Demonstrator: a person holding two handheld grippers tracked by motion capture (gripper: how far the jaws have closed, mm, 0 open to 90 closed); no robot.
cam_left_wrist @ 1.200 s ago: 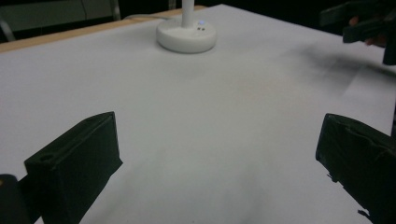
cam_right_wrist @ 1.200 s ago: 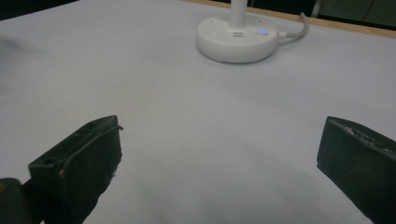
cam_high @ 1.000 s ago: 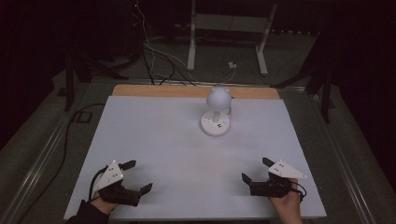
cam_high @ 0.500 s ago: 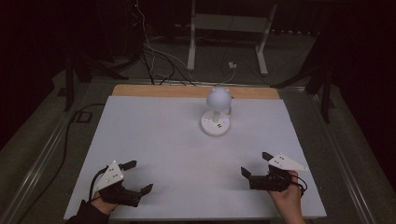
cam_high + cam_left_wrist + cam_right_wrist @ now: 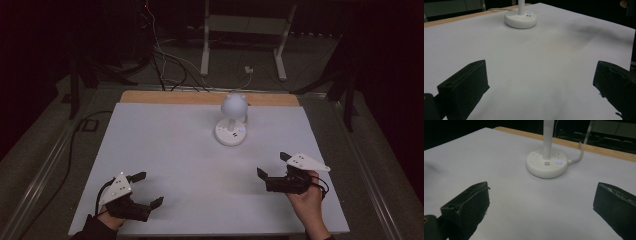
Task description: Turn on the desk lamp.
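A white desk (image 5: 190, 160) is carrying a small white lamp (image 5: 231, 122), which is standing toward the far edge, a little right of centre and well apart from both hands. Its round head is hiding most of the stem in the high view; in the left gripper view the stem is being cut off by the top edge, leaving the round base (image 5: 520, 19) with a faint blue light. In the right gripper view the base (image 5: 547, 165) is showing a blue light and small ports too blurred to read, with a white cable (image 5: 577, 155) running off toward the wooden strip behind.

The left tongs (image 5: 148, 190) are hovering near the front left corner, jaws standing wide with nothing between them. The right tongs (image 5: 272, 165) are sitting at the front right, jaws likewise spread wide and empty. The room beyond the desk is lying in darkness, with tangled cables (image 5: 165, 60) and a stand's legs (image 5: 242, 45) hard to make out.
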